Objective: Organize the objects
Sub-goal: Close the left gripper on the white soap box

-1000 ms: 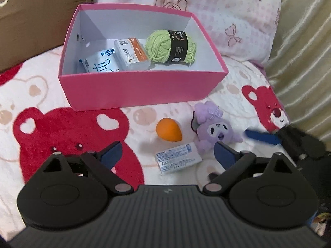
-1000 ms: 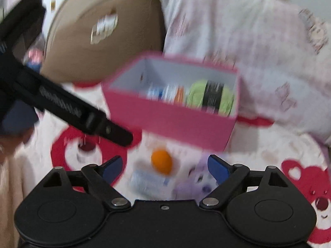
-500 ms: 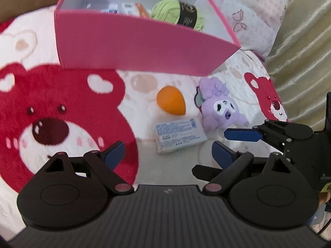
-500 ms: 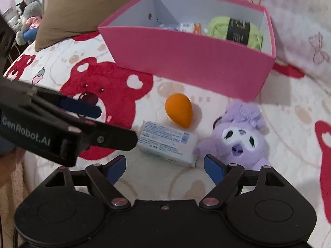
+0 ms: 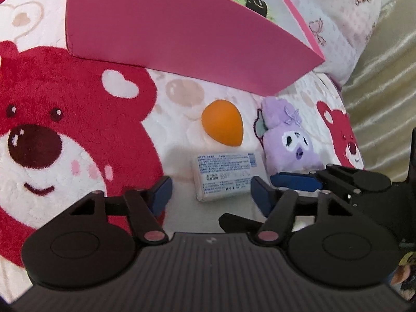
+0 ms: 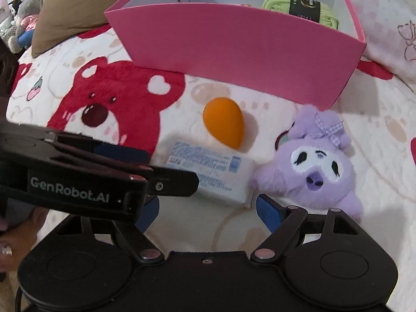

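A white tissue packet (image 5: 225, 175) lies on the bear-print blanket, with an orange egg-shaped sponge (image 5: 223, 125) behind it and a purple plush toy (image 5: 287, 140) to its right. My left gripper (image 5: 212, 195) is open and empty, its fingers on either side of the packet's near end. My right gripper (image 6: 208, 212) is open and empty, low before the packet (image 6: 208, 173), sponge (image 6: 224, 124) and plush (image 6: 313, 166). The pink box (image 5: 182, 31) behind holds green yarn (image 6: 300, 10).
The right gripper's arm (image 5: 358, 184) reaches in from the right in the left wrist view; the left gripper's arm (image 6: 78, 182) crosses the right wrist view. A pink pillow (image 5: 335, 13), a brown cushion (image 6: 75, 7) and a gold curtain (image 5: 384, 83) lie around the blanket.
Both grippers have dropped and moved forward toward the packet, which now lies between the left gripper's fingers. The box fills more of both views.
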